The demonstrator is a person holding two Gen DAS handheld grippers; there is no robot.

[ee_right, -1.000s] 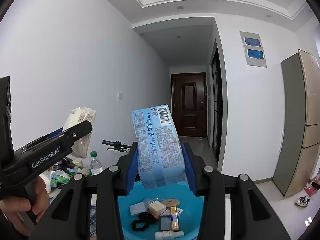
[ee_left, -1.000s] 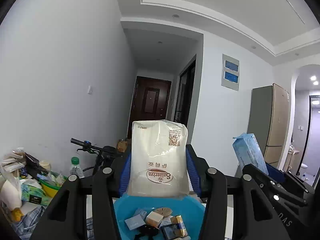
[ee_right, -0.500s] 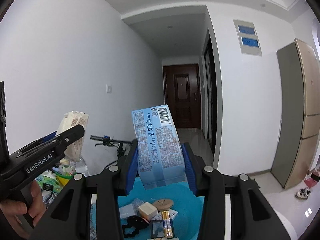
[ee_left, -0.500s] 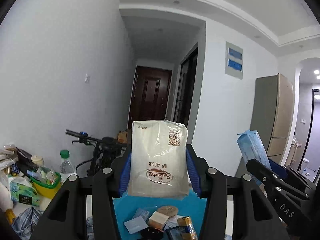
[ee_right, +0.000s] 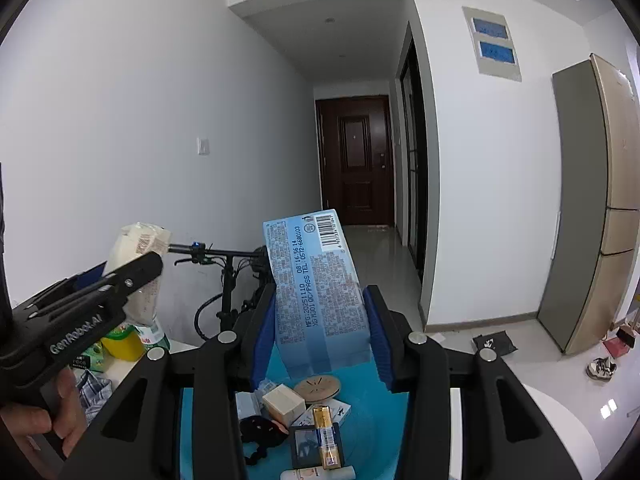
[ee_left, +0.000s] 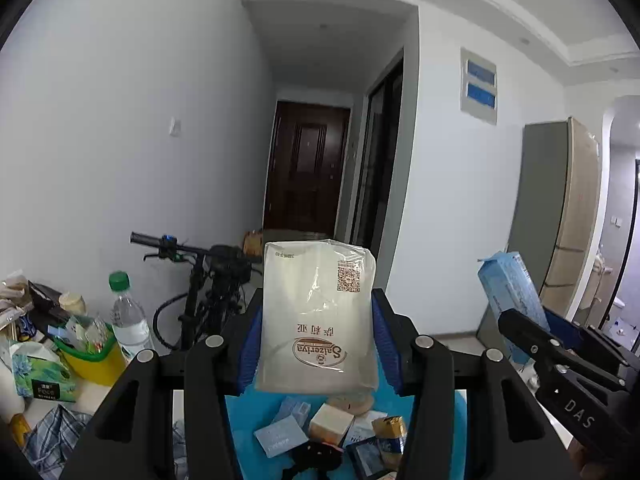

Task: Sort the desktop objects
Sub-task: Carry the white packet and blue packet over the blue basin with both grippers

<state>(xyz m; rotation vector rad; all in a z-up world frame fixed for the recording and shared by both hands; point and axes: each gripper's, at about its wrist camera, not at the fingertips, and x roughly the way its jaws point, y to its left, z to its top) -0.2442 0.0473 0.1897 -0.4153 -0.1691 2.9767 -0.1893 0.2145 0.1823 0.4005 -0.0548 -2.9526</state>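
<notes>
White-walled hallway ahead, dark door at the far end, tall fridge on the right side.

Left claw: closed on a white packet, blue pads pressing both its side edges. Packet upright, long axis vertical, print upside down, QR code near the top right corner. Held above the blue basin.

Right claw: closed on a light blue packet, gripped at its lower part. Long axis near vertical, top leaning left, barcode at the upper right corner. Held over the same basin.

Each claw shows in the other's view, side by side and apart; a hand grips the left tool's handle.

Basin contents, loose pile: small cream box, round wooden disc, gold battery pack, small blue packets, a black item, a tube at the near edge.

Bench left of the basin: yellow-and-green tub stuffed with sachets, water bottle with green cap, green tissue pack, plaid cloth. Black scooter stands behind the bench against the wall.
</notes>
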